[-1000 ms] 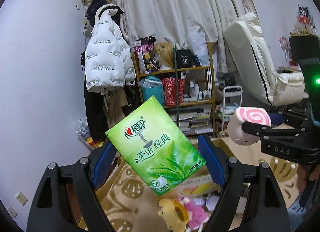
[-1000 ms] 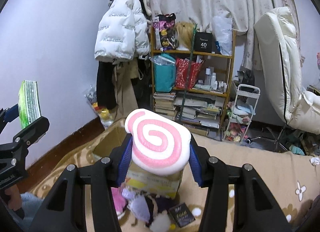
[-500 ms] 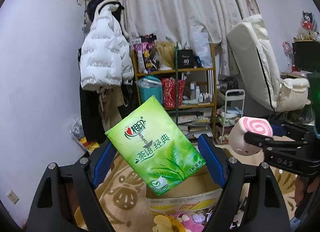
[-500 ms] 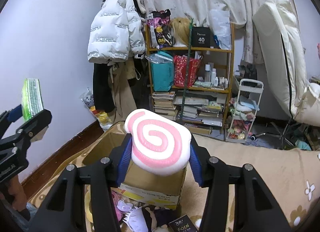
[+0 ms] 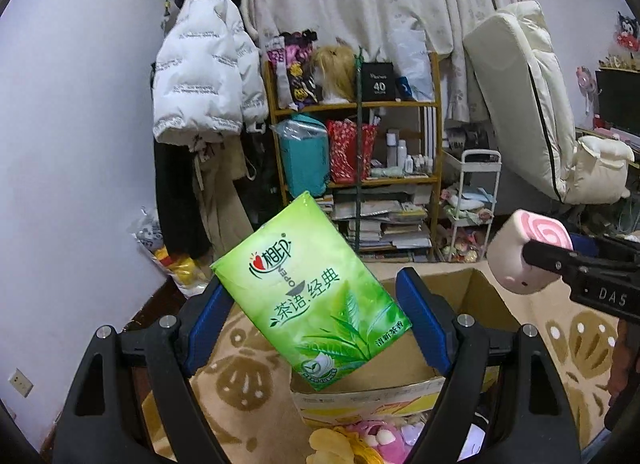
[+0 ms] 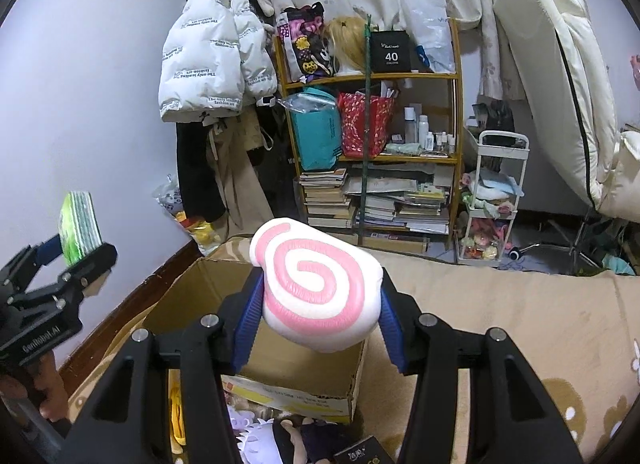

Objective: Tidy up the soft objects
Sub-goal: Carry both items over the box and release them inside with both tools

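My left gripper (image 5: 310,284) is shut on a green tissue pack (image 5: 316,304), held tilted between the blue pads. It hangs over the near left part of an open cardboard box (image 5: 478,288). My right gripper (image 6: 320,284) is shut on a pink-and-white swirl squishy toy (image 6: 316,288) above the same box (image 6: 288,376). In the left wrist view the right gripper (image 5: 540,252) holds the toy (image 5: 516,260) above the box's right rim. In the right wrist view the left gripper (image 6: 76,252) shows the pack (image 6: 78,220) edge-on at the left.
Plush toys (image 5: 360,440) lie on the patterned beige blanket (image 6: 520,324) in front of the box. Behind stand a wooden shelf (image 5: 360,180) full of books and bags, a white jacket (image 5: 200,76) on the wall, a small white cart (image 6: 496,200) and a cream chair (image 5: 532,112).
Both grippers have moved forward and down with their loads. The box, earlier low in view, now lies right under them. Both grips are unchanged.
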Tool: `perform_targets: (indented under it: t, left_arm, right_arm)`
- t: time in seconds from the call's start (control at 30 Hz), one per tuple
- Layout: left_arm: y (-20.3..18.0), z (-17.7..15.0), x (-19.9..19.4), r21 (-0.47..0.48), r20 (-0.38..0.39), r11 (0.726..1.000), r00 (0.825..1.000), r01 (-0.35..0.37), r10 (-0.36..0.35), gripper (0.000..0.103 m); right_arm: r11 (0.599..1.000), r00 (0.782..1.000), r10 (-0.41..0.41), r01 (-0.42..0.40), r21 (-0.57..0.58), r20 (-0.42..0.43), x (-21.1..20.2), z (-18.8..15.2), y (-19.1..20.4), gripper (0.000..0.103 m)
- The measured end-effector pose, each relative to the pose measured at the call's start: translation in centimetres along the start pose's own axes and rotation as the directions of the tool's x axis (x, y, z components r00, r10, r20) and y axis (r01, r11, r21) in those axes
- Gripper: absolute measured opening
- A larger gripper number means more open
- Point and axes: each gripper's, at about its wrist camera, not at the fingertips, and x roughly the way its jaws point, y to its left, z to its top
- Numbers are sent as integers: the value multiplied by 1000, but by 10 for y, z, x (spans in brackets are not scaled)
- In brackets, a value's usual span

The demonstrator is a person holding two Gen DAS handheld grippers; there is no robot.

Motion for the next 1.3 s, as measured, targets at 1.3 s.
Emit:
perform_targets:
  t: [1.3]
  left_arm:
    - [-3,-42,72,-36,-232,996,969,83,-89,93]
  right_arm:
    - [992,974,127,-120,47,-188,67,-42,4,68]
